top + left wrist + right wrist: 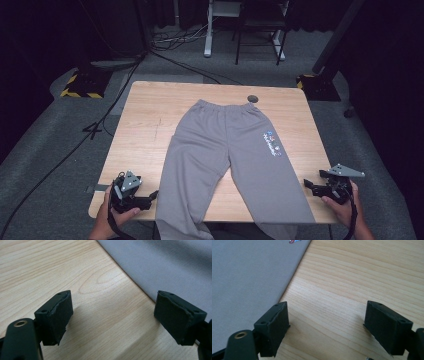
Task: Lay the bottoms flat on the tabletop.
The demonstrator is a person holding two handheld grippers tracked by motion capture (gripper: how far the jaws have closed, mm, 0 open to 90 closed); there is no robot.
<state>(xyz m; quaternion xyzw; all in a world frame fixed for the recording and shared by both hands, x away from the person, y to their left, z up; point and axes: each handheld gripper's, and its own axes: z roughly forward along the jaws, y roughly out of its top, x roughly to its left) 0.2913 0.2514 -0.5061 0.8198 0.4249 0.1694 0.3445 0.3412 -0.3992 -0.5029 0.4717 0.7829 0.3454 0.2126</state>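
Grey sweatpants (225, 150) lie flat on the wooden table (145, 125), waistband at the far side, legs running toward me and hanging over the near edge. A small coloured print (272, 144) marks the right leg. My left gripper (150, 199) hovers open near the front left corner, just left of the left leg's edge (160, 267); bare wood lies between its pads (62, 315). My right gripper (311, 186) hangs open at the front right, just right of the right leg's edge (249, 282), with wood between its pads (387, 327).
A dark round spot (253, 98) sits on the table behind the waistband. Beyond the table are cables (100, 125) on the grey floor, a white desk frame (210, 30) and black stands with yellow-striped bases (82, 85).
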